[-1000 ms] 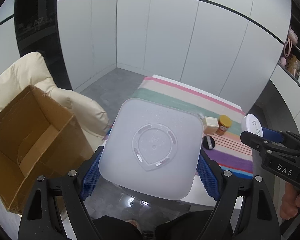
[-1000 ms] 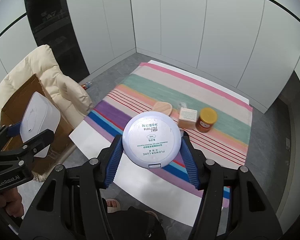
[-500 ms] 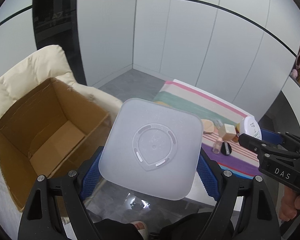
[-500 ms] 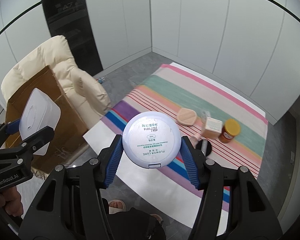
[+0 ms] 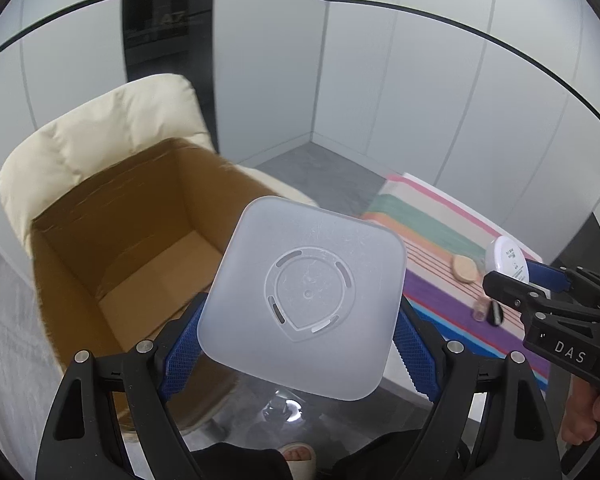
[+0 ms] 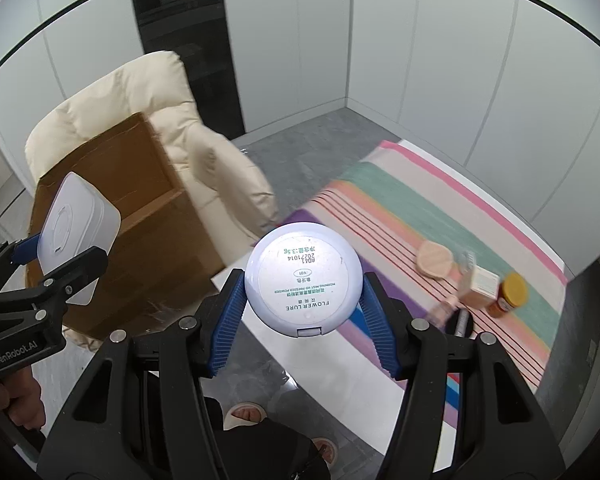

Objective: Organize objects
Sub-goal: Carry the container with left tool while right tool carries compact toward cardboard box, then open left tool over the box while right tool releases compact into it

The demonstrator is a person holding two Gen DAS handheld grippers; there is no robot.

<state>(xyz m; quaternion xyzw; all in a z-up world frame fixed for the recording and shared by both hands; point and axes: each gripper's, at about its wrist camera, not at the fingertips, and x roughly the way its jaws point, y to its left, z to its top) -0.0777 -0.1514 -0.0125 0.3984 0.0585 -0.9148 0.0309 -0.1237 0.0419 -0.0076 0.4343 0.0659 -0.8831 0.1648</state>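
My left gripper (image 5: pixel 298 340) is shut on a frosted white square container (image 5: pixel 304 296), held in the air beside the open cardboard box (image 5: pixel 112 248); it also shows in the right wrist view (image 6: pixel 76 232). My right gripper (image 6: pixel 302 308) is shut on a round white powder compact (image 6: pixel 302 276), held above the table's near left edge; the compact also shows in the left wrist view (image 5: pixel 506 260). The box (image 6: pixel 140 240) sits on a cream armchair (image 6: pixel 148 100) and looks empty inside.
A table with a striped cloth (image 6: pixel 420 208) carries a beige puff (image 6: pixel 434 258), a small carton (image 6: pixel 482 284), an orange-lidded jar (image 6: pixel 508 294) and a small black item (image 6: pixel 462 322). White wall panels surround the room. My feet (image 6: pixel 244 416) are on the grey floor.
Both grippers have swung left, away from the table and toward the cardboard box, each keeping its object. The box interior has come into fuller view for the left wrist.
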